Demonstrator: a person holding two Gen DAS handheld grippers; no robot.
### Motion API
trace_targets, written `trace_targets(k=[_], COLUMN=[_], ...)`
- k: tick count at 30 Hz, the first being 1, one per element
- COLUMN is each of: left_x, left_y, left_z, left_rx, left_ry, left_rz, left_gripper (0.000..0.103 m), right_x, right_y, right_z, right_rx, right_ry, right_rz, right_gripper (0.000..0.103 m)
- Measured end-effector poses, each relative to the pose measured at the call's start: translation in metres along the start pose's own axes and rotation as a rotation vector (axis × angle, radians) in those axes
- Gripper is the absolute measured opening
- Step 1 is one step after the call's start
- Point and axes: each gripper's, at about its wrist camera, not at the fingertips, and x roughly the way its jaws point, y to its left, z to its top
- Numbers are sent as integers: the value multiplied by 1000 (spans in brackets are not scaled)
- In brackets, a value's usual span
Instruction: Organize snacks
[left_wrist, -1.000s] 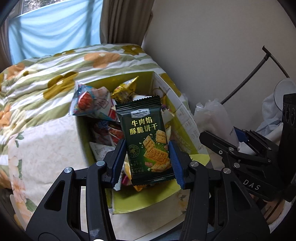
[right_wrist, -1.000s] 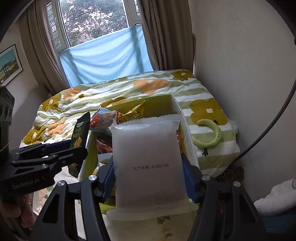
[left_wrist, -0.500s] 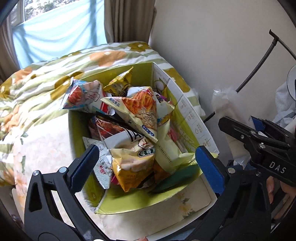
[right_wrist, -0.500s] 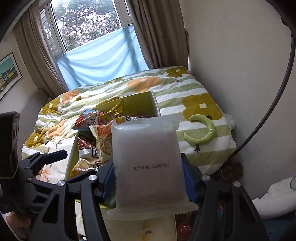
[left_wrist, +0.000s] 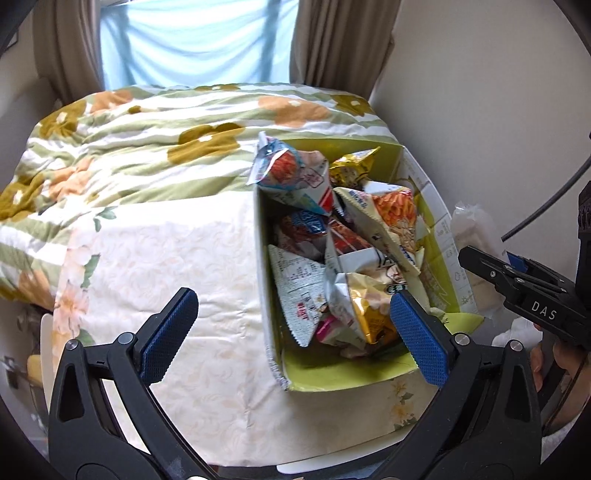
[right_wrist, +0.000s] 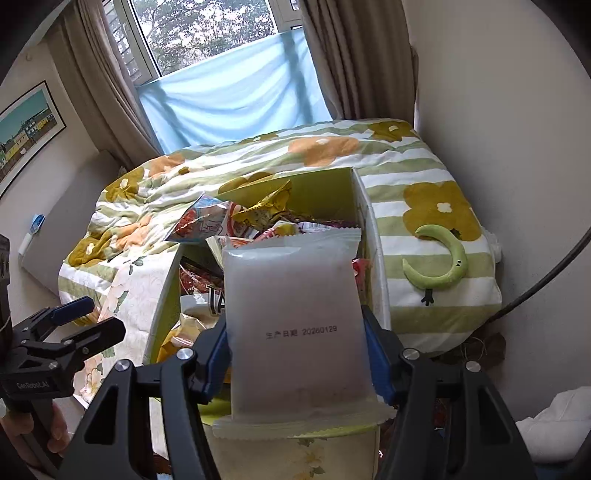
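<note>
So a second before this the left gripper (left_wrist: 291, 332) was clamped on a dark green cracker packet held up over the box (left_wrist: 369, 373); by now that packet was gone from its jaws, and they stood wide apart with nothing between them. I couldn't pick the green packet out in the pile anymore. The left view had also swung: the box sat centre frame before, and now it was off to the right, with the pale floral cloth (left_wrist: 177, 266) filling the lower middle.

The right gripper (right_wrist: 295, 354) hadn't changed its grip at all. It was still closed narrow on the white frosted packet (right_wrist: 291, 317), which stood upright in the middle of the right view, with a printed date line across its front and a crimped seal along the bottom edge. It hung just in front of the box's near end, lower centre of frame.

The box itself was yellow-green cardboard, open on top, stuffed with crinkly snack bags (left_wrist: 343, 236) in red, orange, gold and white, heaped unevenly. It sat on the striped flower duvet (right_wrist: 406, 173).
</note>
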Motion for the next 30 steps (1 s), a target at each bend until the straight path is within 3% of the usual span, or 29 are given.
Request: trace_targets(k=[5, 6, 7, 9, 15, 19, 25, 30], left_x=[5, 8, 9, 7, 2, -20, -82, -146], left_y=[22, 23, 25, 29, 39, 47, 62, 72], left_z=[-13, -15, -18, -26, -42, -49, -56, -68], left_rx=[-53, -58, -59, -56, -45, -28, -3, 30], left_ry=[32, 39, 45, 53, 57, 19, -97, -236], left_rz=[34, 36, 40, 47, 35, 28, 41, 114], left_gripper=[103, 103, 102, 103, 102, 103, 103, 103], right_x=[21, 23, 24, 23, 12, -11, -62, -110], right_y=[0, -1, -1, -2, 1, 16, 62, 107], right_z=[-7, -10, -12, -19, -33, -39, -47, -61], right_rx=[41, 46, 52, 65, 89, 78, 22, -31], right_ry=[45, 44, 41, 39, 29, -20, -125, -231], right_rz=[-1, -2, -10, -16, -54, -73, -83, -115], right_gripper=[64, 74, 92, 102, 102, 102, 102, 102])
